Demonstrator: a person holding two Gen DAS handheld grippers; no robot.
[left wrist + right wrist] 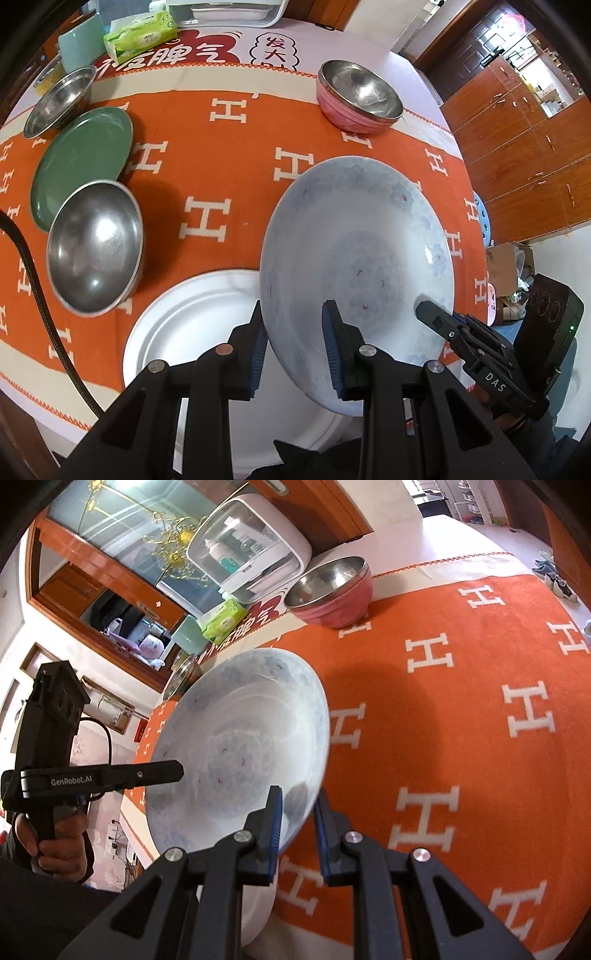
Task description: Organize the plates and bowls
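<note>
A pale blue patterned plate (pixel 354 258) is held tilted above the orange table cloth by both grippers. My left gripper (pixel 295 317) is shut on its near left rim. My right gripper (pixel 299 805) is shut on its opposite rim; the plate also shows in the right wrist view (pixel 243 746). The right gripper appears in the left wrist view (pixel 432 314) and the left gripper in the right wrist view (pixel 177 771). A white plate (pixel 184 325) lies on the cloth under the held plate. A green plate (pixel 81 162) and two steel bowls (pixel 96 247) (pixel 59 99) lie at left.
A pink bowl with a steel bowl nested in it (pixel 358 99) stands at the far right of the cloth (pixel 332 590). A green tissue pack (pixel 140 33), a pale green box (pixel 79 42) and a white container (pixel 251 550) stand at the table's back.
</note>
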